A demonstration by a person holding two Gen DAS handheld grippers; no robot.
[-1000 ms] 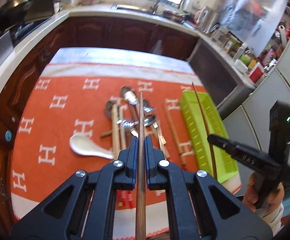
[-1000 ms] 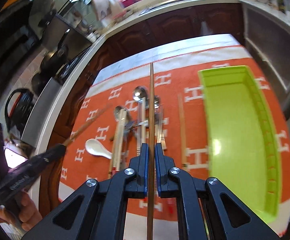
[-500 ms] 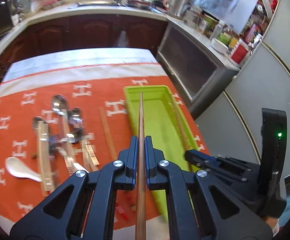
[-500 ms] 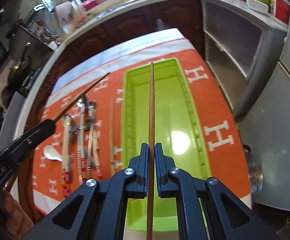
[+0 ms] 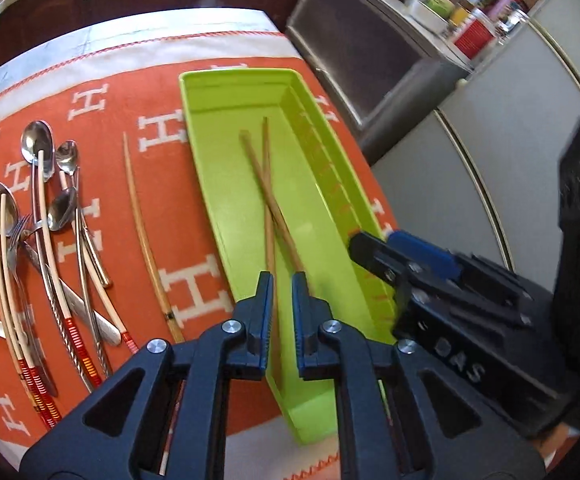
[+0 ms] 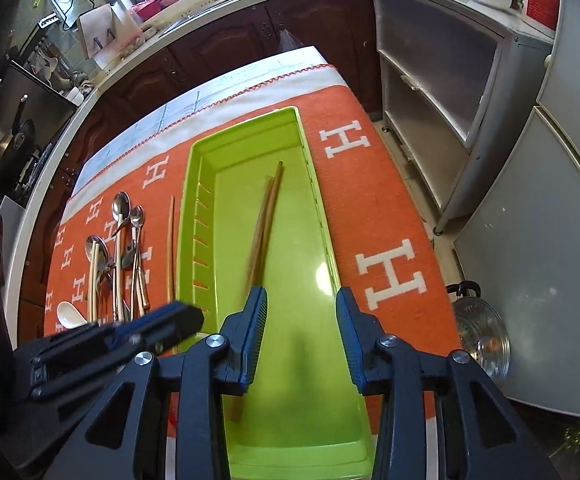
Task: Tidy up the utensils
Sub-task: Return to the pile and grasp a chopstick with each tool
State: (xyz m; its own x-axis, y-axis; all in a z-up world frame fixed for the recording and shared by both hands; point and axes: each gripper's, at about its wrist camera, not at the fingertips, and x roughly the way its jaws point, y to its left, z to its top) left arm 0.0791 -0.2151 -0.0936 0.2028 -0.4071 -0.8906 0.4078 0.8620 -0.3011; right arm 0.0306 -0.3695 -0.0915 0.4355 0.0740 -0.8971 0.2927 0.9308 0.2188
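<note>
Left gripper (image 5: 281,280): jaws just parted slightly, empty | right gripper (image 6: 301,298): jaws just opened wider, empty | two brown wooden chopsticks (image 5: 267,204) lie crossed in lime-green plastic tray (image 5: 209,184) | risk: my descending jaws snag crossed sticks.

A long lime-green plastic tray (image 5: 225,184) holds two thin brown wooden chopsticks (image 5: 267,200), crossed in a flat X along its length. Just left of the tray lies a single pale bamboo chopstick (image 5: 145,240); farther left, a heap of steel spoons and forks (image 5: 45,220).
</note>
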